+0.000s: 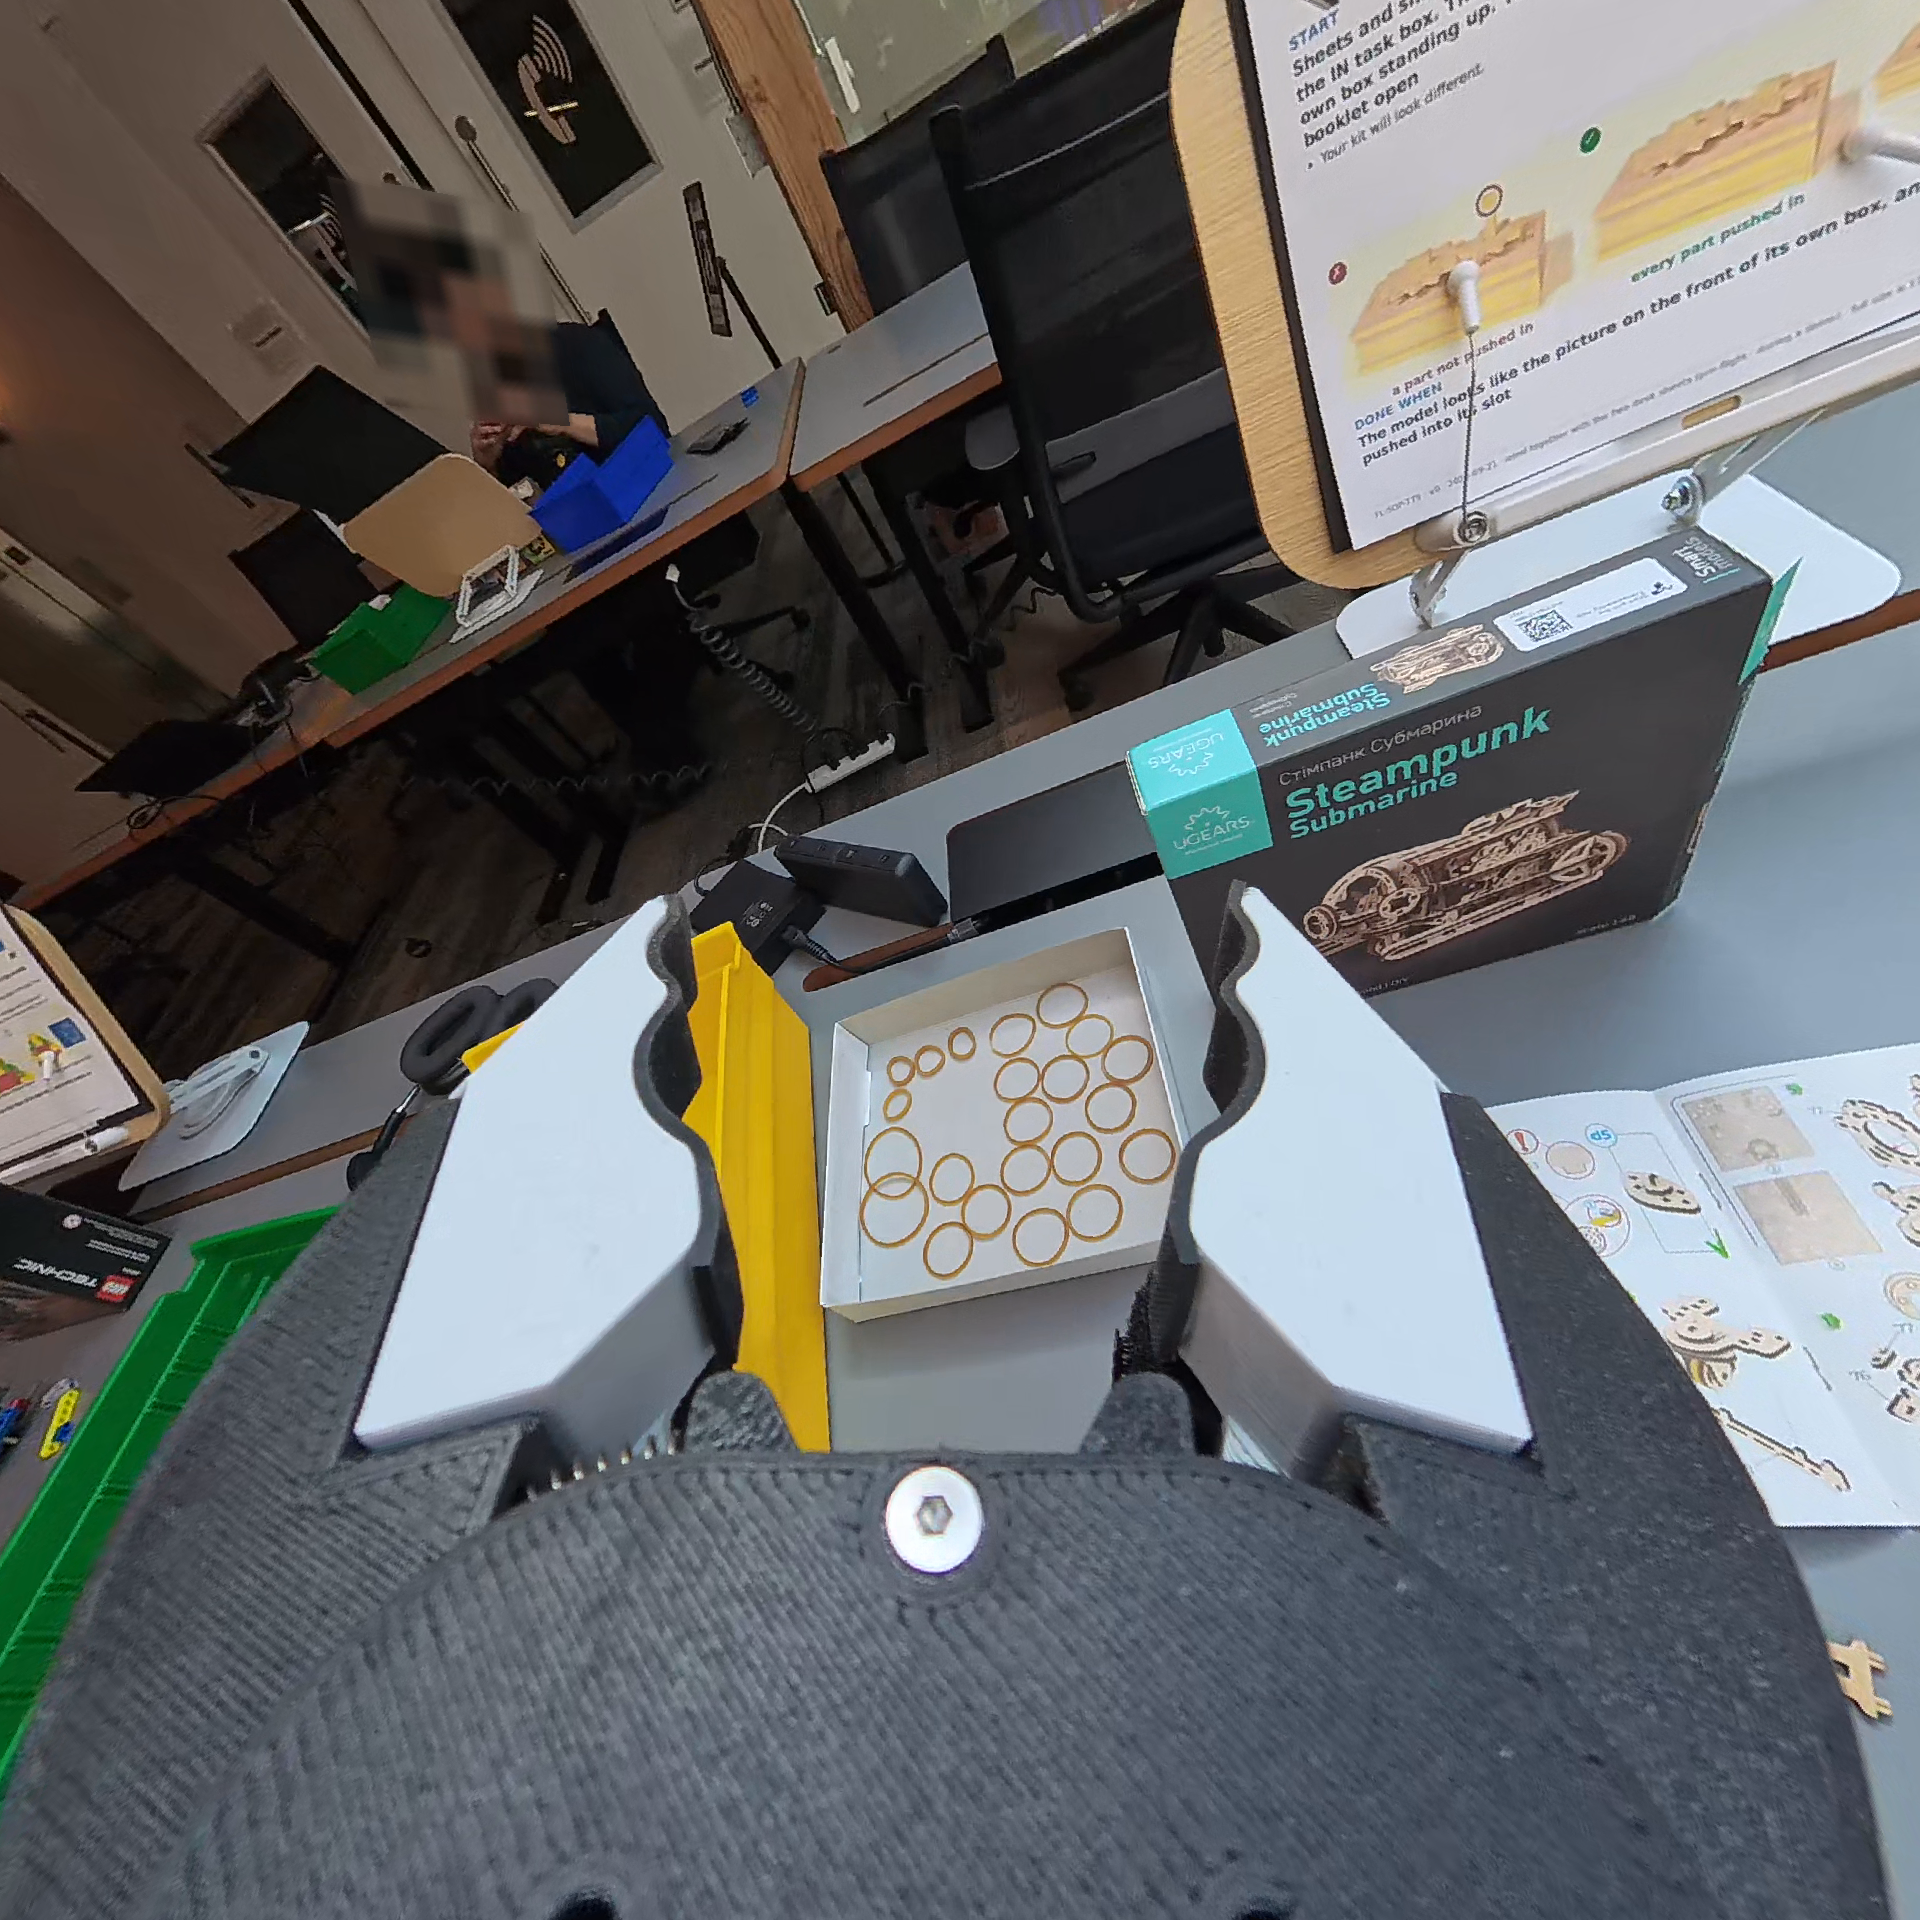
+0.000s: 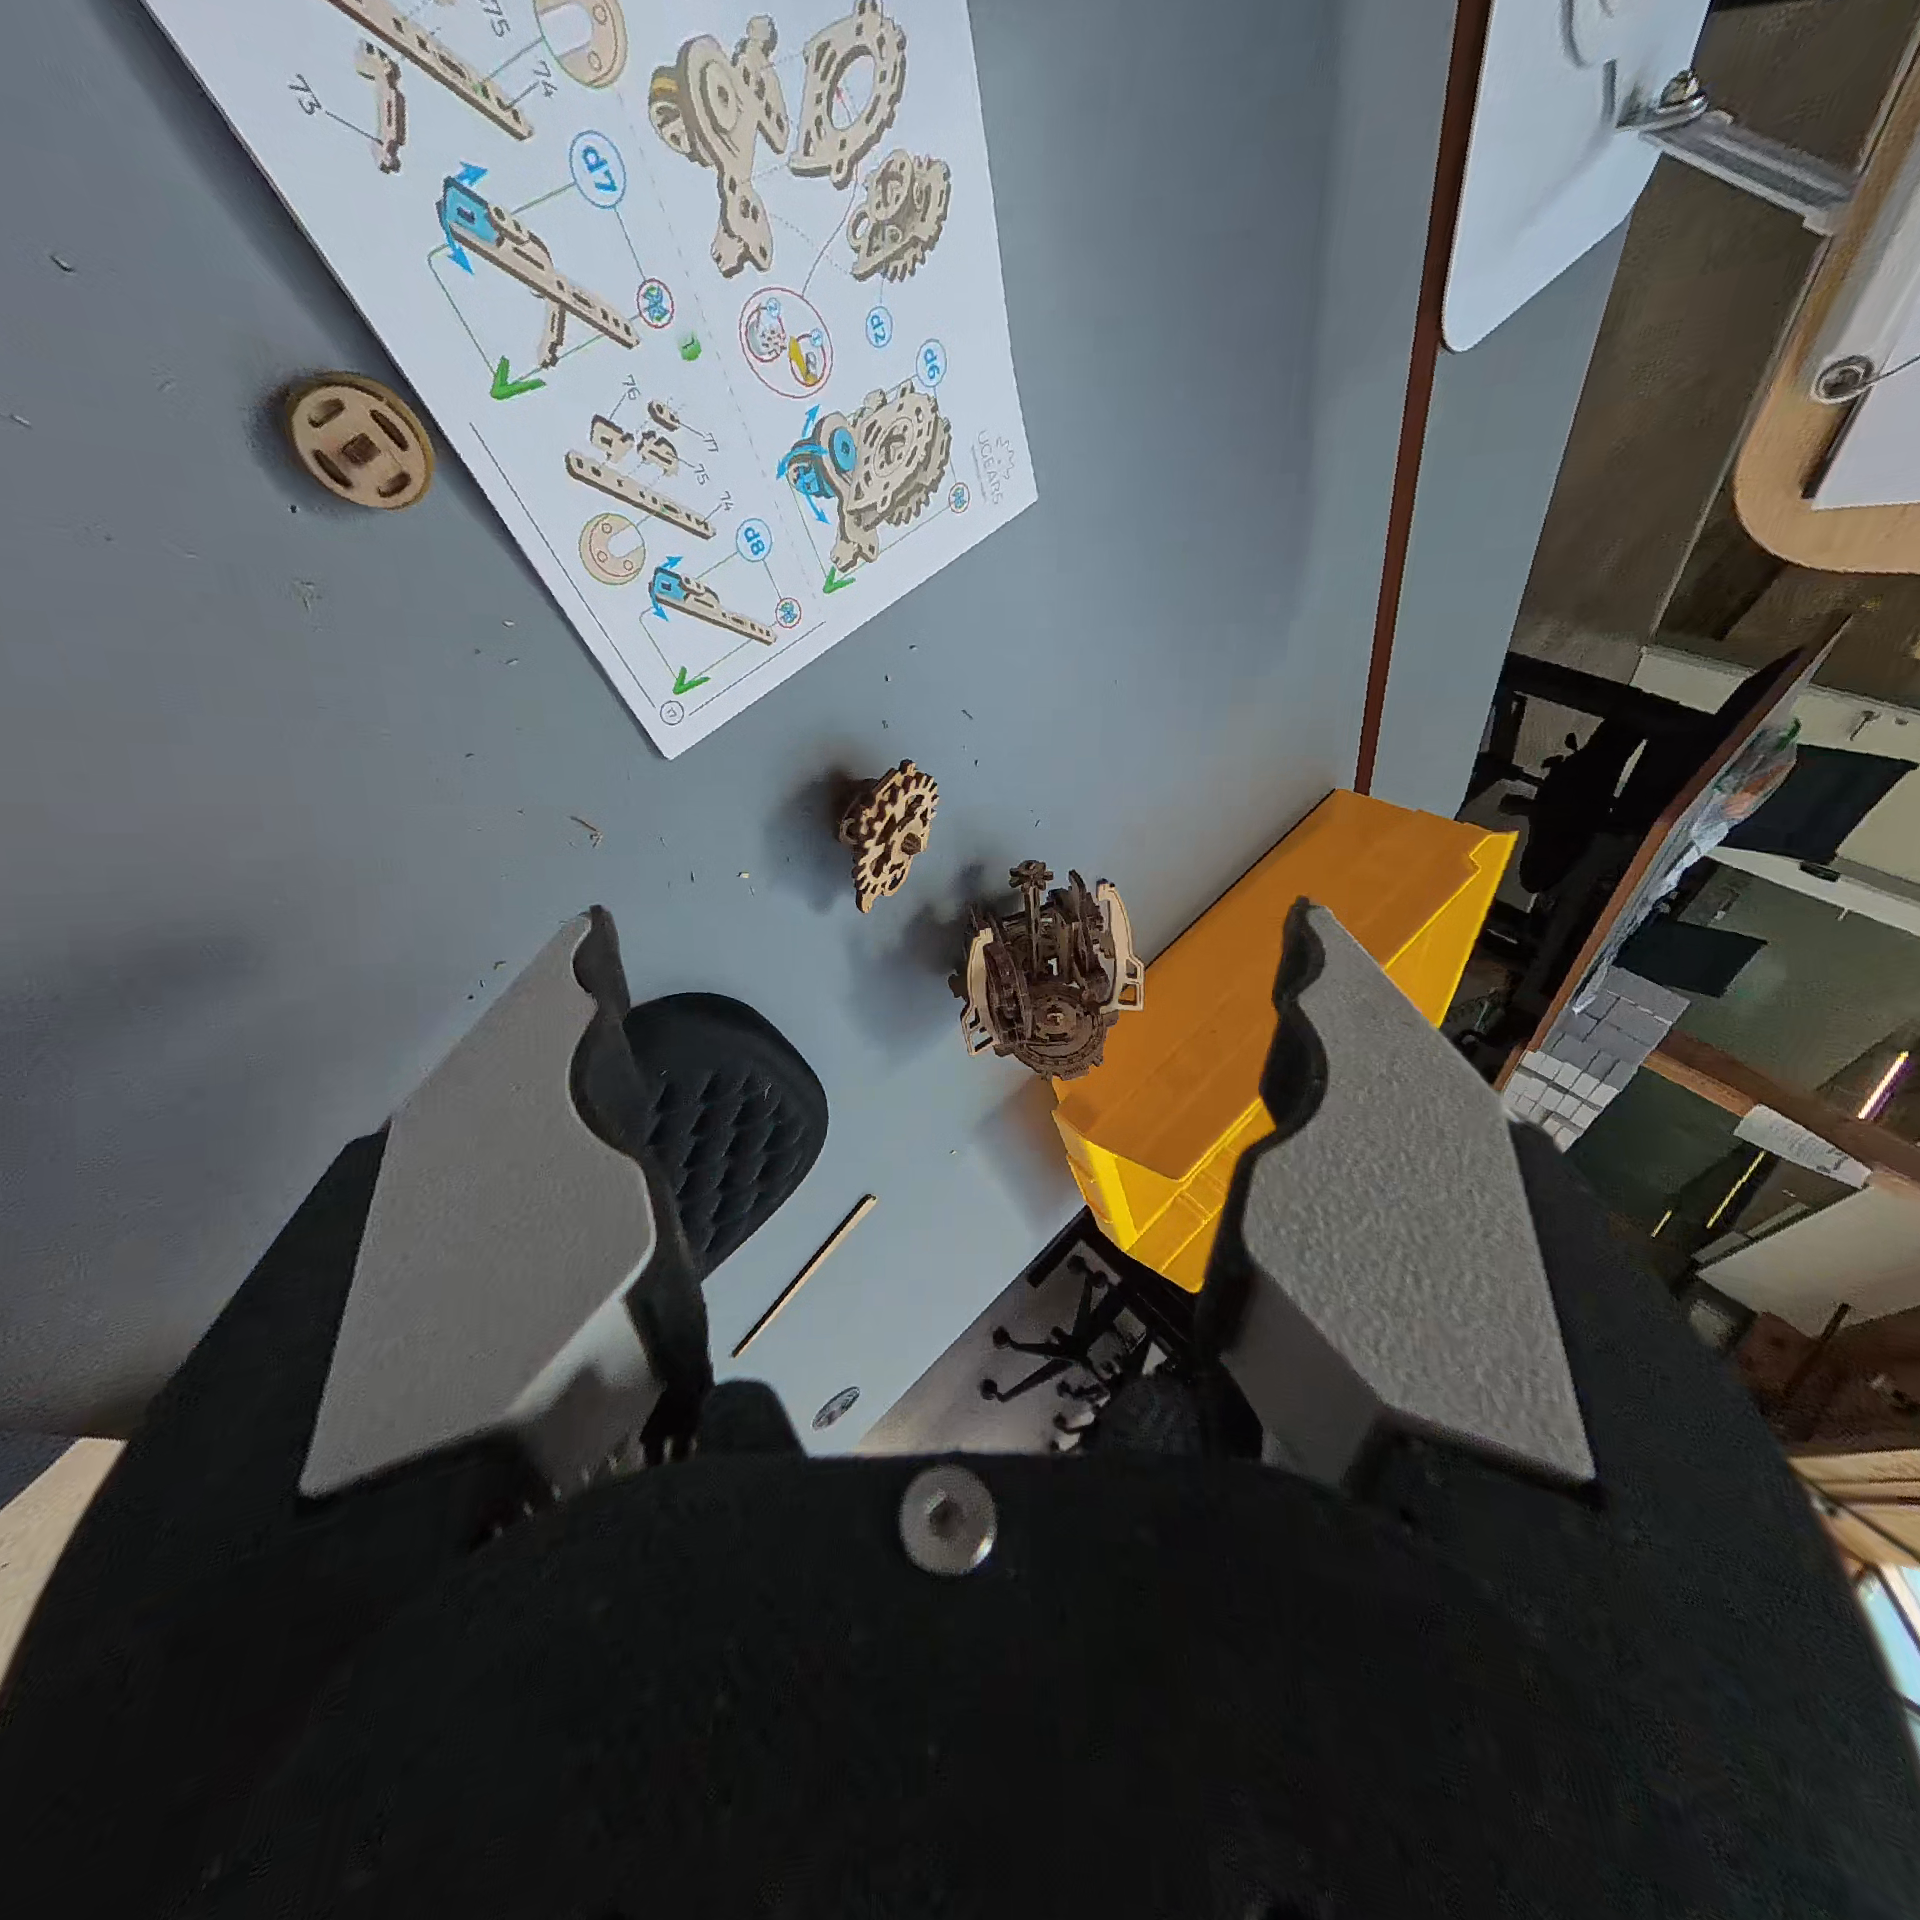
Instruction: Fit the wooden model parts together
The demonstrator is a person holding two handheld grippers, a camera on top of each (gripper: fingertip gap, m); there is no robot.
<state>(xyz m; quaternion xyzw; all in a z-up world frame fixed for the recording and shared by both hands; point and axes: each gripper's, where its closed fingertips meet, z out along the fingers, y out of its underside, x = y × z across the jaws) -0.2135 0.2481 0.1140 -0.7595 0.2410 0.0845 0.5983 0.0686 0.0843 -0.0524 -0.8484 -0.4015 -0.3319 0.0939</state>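
Note:
In the right wrist view, a wooden gear assembly (image 2: 1049, 982) stands on the grey table beside a yellow bin (image 2: 1288, 1008). A smaller wooden gear piece (image 2: 888, 831) lies just left of it, and a round wooden disc (image 2: 361, 442) lies far left. A thin wooden stick (image 2: 805, 1276) lies near my fingers. My right gripper (image 2: 945, 935) is open and empty, above the table short of the assembly. My left gripper (image 1: 956, 935) is open and empty, held over a white tray (image 1: 847, 1174) of rubber bands (image 1: 1023, 1127). A small wooden part (image 1: 1860, 1678) lies at the right edge.
The open instruction booklet (image 1: 1745, 1247) (image 2: 644, 312) lies flat. The model's dark box (image 1: 1455, 810) stands behind the tray. A yellow bin (image 1: 764, 1174) and a green bin (image 1: 135, 1434) sit left. An instruction board on a stand (image 1: 1558, 260) is behind. A black pad (image 2: 727, 1112) lies under my right gripper. From my right tips it is roughly 9 cm to the round wooden disc (image 2: 361, 442); from my left, 30 cm. My left tips are about 50 cm from the wooden gear assembly (image 2: 1049, 982), my right tips only 20 cm.

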